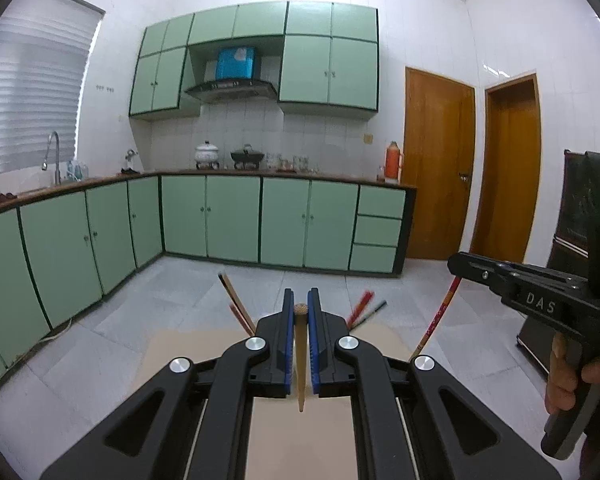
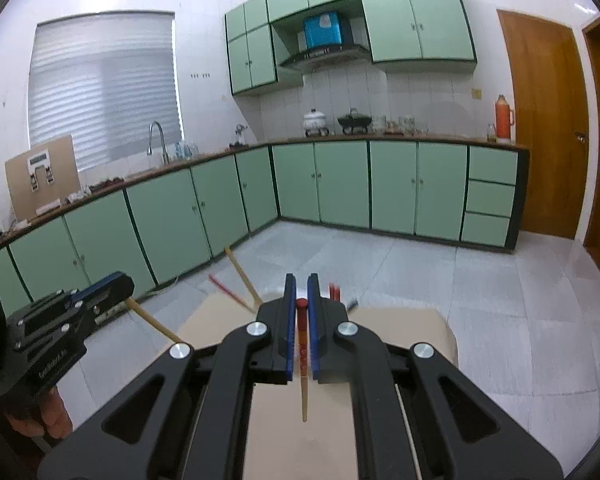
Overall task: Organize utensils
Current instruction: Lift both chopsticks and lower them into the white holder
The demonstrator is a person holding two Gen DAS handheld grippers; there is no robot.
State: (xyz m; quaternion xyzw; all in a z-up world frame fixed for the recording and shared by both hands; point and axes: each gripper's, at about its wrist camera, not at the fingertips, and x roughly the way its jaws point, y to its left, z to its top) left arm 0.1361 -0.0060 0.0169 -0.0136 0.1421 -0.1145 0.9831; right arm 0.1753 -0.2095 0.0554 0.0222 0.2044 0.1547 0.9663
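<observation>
Room: green-cabinet kitchen, wide tiled floor [image 2: 440,280] bare between the work surface and the counters — plenty of free air ahead and to both sides for swinging long sticks.
Work surface: tan table [image 1: 300,440] directly under both tools; far edge just past the fingertips in both wrist views, right corner rounded in the right view. Beyond that edge, only floor — likely a long drop for anything released early.
Left gripper [image 1: 301,344]: fingers drawn together, clamped on a plain wooden chopstick [image 1: 301,364] just below its rounded top; tapered tip hanging down toward the table.
Right gripper [image 2: 302,332]: fingers drawn together, clamped on a red-topped chopstick [image 2: 302,356] near its upper end; pale tip pointing down above the table.
Remaining utensils: several more chopsticks [image 1: 236,308] fanned up from behind the fingers, red and dark ones to the right, wooden ones to the left; what holds them hidden, cannot tell.
Handling: light, stiff, thin, probably smooth — prone to pivoting or sliding between the pads under a pinch at one end. Grip near the thick end judged sound; a hold closer to mid-length likely steadier for aiming.
Clearance between tools: well apart, side by side; long hanging tips the likeliest parts to snag on the table edge or the standing bundle.
</observation>
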